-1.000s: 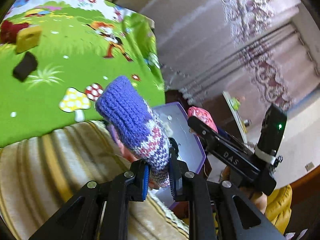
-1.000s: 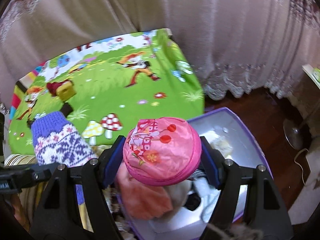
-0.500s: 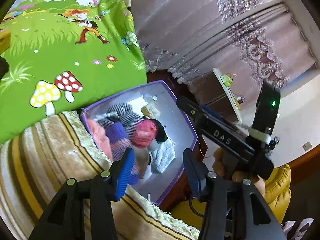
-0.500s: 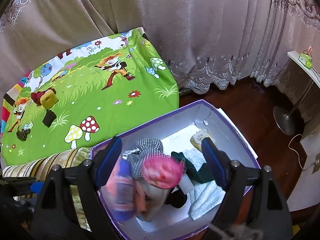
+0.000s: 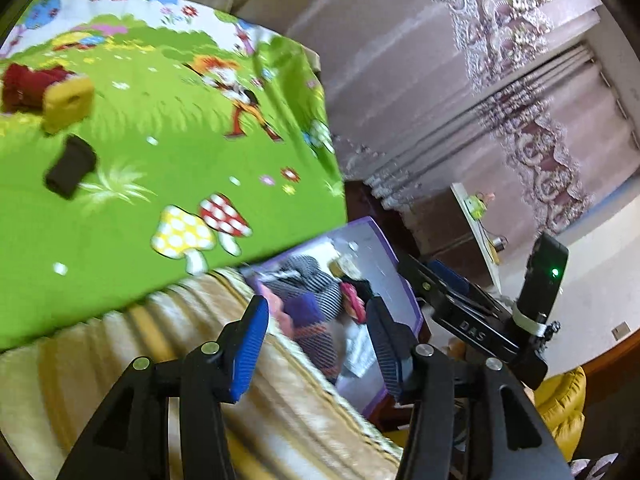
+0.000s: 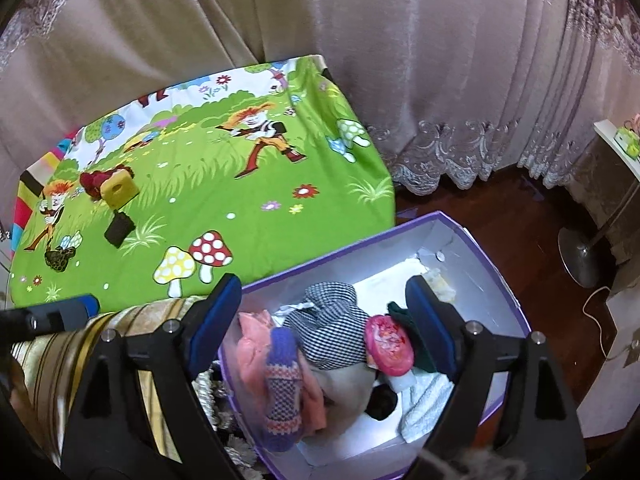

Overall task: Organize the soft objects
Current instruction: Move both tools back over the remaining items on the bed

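My left gripper [image 5: 316, 320] is open with nothing between its blue pads, over the edge of the purple box [image 5: 404, 280]. The purple knitted hat [image 5: 308, 312] lies in the box, apart from the pads. My right gripper [image 6: 322, 292] hangs open above the box [image 6: 500, 280], nothing in its jaws. Below it lie the purple knitted hat [image 6: 282, 384], a pink hat [image 6: 388, 346], a checked cloth [image 6: 332, 328], a salmon cloth [image 6: 256, 336] and a white towel [image 6: 424, 400]. On the green mat [image 6: 224, 200] sit a yellow block [image 6: 118, 190], a black block [image 6: 119, 230] and a dark red soft thing [image 6: 94, 180].
A striped beige-gold cover [image 5: 120, 340] lies between the mat and the box. Curtains [image 6: 400, 80] hang behind. A lamp base [image 6: 580, 256] stands on the dark wooden floor to the right. A yellow cushion [image 5: 560, 400] sits low at the right.
The left gripper let go of the purple knitted hat and the right let go of the pink hat; both hats now lie in the box. Both jaws stand wider.
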The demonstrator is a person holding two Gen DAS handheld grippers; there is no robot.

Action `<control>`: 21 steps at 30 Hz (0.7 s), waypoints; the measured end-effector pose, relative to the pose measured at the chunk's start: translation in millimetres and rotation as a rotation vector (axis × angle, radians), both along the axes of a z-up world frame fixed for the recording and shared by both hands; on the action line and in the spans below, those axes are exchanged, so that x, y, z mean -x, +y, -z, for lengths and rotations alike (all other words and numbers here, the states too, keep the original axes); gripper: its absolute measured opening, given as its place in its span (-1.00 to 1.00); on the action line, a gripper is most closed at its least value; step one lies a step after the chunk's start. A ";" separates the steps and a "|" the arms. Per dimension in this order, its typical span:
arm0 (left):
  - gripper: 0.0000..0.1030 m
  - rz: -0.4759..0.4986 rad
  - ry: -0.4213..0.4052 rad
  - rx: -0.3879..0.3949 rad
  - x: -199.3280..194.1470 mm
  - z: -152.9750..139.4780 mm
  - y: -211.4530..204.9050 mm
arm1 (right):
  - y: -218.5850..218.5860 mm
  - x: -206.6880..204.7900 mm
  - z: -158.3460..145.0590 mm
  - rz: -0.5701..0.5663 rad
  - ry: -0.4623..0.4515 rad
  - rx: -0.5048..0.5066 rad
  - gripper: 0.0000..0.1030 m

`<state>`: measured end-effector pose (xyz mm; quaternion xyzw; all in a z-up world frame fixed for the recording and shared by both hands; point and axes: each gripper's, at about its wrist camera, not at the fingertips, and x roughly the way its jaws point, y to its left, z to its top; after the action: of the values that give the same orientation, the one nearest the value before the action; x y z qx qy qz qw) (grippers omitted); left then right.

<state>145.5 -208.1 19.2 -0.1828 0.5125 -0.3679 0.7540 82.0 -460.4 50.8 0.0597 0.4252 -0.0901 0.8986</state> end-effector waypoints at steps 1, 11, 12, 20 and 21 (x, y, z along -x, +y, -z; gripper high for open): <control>0.01 -0.019 -0.007 -0.007 -3.8 -1.2 8.3 | 3.9 -2.2 -1.5 -0.011 -0.002 0.000 0.67; 0.02 -0.203 -0.052 -0.041 -36.2 -4.8 93.4 | 55.6 -31.7 -15.5 -0.126 -0.021 0.013 0.68; 0.02 -0.218 -0.054 -0.043 -38.0 -4.6 100.1 | 61.8 -35.2 -16.9 -0.139 -0.022 0.015 0.68; 0.11 -0.391 -0.058 -0.046 -60.6 -5.9 171.6 | 110.0 -62.5 -23.1 -0.241 -0.029 0.026 0.68; 0.12 -0.410 -0.058 -0.046 -62.2 -6.1 178.2 | 115.6 -66.0 -22.9 -0.253 -0.027 0.027 0.68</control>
<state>207.6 -30.0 25.4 -0.2553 0.4507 -0.2003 0.8316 148.0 -344.8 73.7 -0.0050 0.4160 0.0191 0.9091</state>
